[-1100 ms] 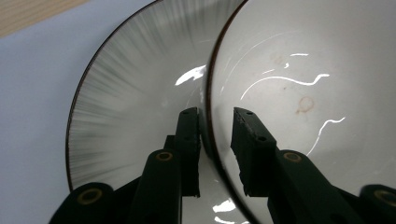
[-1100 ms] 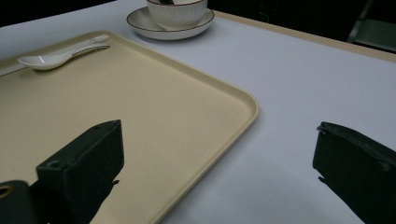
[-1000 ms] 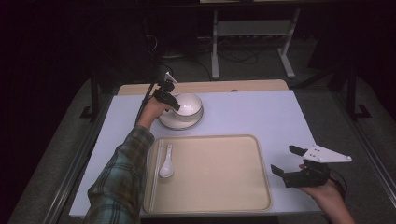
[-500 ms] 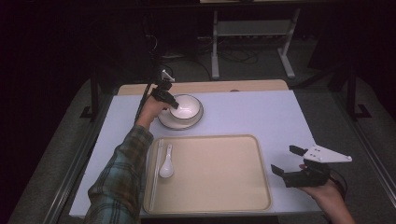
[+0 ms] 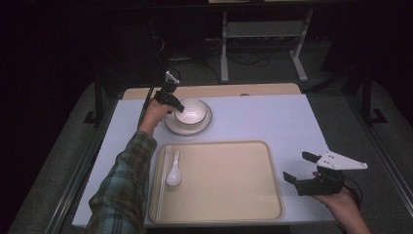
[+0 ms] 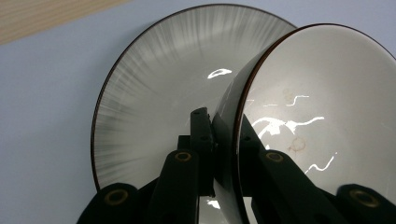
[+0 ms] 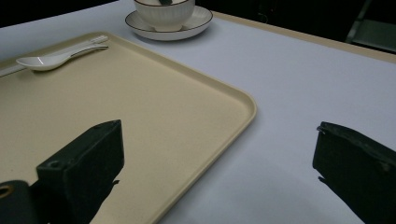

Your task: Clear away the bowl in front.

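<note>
Dark surroundings frame a pale lavender table (image 5: 272, 122), and toward its far left side a white bowl (image 5: 189, 111) is seated on a white saucer (image 5: 204, 126), both edged with a thin dark line. By its glossy glaze and bright reflections the bowl is judged to be ceramic: stiff, fairly weighty for its size, slippery under hard pads and liable to chip or break if dropped or knocked against the saucer. Its wall is thin enough to be taken between two jaws, so the rim is the sensible hold, and that is where it is gripped. The left gripper (image 6: 219, 140) has just been closing, and its jaws are now pinched on the bowl's near wall, one jaw inside and one outside, with the bowl tipped up on the saucer as seen in the left gripper view. A one-sided rim hold is judged to let the bowl swing or slip, so a slow, level lift is called for, and the loose saucer underneath may be dragged along.

Nearer the person a beige tray (image 5: 234, 214) is laid, with a white spoon (image 5: 173, 172) and a pair of pale chopsticks (image 5: 162, 180) along its left edge. The right gripper (image 5: 298, 169) is held off the tray's right corner, jaws spread wide with nothing between them
</note>
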Demonstrator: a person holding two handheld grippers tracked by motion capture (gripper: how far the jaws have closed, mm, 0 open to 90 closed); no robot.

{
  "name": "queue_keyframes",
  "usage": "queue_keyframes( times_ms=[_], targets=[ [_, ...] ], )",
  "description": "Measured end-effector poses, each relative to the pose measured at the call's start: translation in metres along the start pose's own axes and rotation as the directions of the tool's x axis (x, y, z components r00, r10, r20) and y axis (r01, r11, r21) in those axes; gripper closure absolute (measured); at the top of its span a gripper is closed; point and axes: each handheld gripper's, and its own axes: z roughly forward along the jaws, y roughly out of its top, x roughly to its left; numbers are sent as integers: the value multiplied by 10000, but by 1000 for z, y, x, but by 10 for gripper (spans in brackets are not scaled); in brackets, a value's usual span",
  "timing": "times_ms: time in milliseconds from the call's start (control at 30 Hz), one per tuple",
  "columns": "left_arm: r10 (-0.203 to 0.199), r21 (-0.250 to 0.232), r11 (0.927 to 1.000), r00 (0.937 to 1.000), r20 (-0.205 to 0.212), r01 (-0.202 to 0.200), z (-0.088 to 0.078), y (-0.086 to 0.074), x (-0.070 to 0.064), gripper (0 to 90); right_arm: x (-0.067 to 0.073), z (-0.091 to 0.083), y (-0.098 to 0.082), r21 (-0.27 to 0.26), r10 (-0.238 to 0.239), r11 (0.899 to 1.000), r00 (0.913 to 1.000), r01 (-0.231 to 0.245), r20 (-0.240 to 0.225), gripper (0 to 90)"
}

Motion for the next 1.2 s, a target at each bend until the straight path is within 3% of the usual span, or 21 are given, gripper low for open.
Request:
queue_keyframes(
  times_ms=[133, 433, 600, 700, 1200],
  targets=[
    [63, -193, 9998, 9999, 129, -60, -9, 0, -2, 825, 0, 0, 0, 6, -15, 10000, 10000, 15, -4, 16],
    [483, -125, 9988, 9981, 380, -479, -28, -4, -13, 822, 1, 0, 0, 17, -24, 10000, 10000, 24, -21, 16],
    [737, -189, 9972, 9942, 780, -724, -40, -6, -23, 821, 1, 0, 0, 25, -30, 10000, 10000, 30, -15, 16],
    [934, -141, 9956, 9925, 786, -926, -46, -8, -29, 819, 1, 0, 0, 17, -20, 10000, 10000, 20, -14, 16],
    [1291, -67, 9916, 9832, 1289, -1293, -52, -34, -46, 816, 2, 1, 1, 29, -78, 10000, 10000, 78, -13, 16]
  ],
)
